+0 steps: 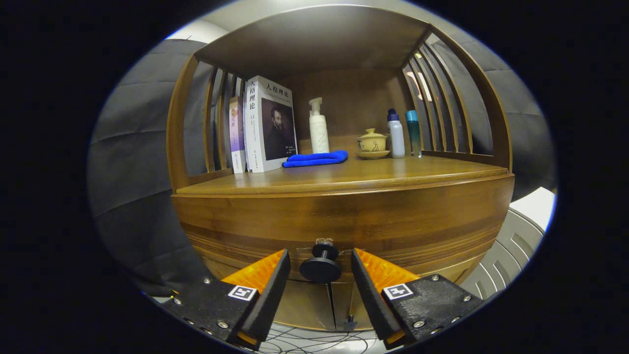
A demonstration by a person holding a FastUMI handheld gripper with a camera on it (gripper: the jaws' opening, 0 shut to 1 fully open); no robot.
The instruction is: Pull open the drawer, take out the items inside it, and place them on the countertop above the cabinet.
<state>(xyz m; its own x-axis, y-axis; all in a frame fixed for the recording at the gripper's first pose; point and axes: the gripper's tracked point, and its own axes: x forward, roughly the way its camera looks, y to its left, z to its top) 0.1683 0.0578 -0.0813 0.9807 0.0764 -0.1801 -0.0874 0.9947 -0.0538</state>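
The gripper (320, 268) is held open, its two fingers set either side of the drawer's black knob (321, 266), with a small gap left on each side, so nothing is gripped. The drawer (344, 221) is seen closed, its wooden front flush beneath the countertop (373, 174) of the cabinet. Toward the countertop's left rear, upright books (268, 123) are stood; a folded blue cloth (316, 159) is laid beside them, a white pump bottle (318, 127) behind it. A lidded cup on a saucer (372, 143) and two bottles (403, 132) are placed toward the right rear.
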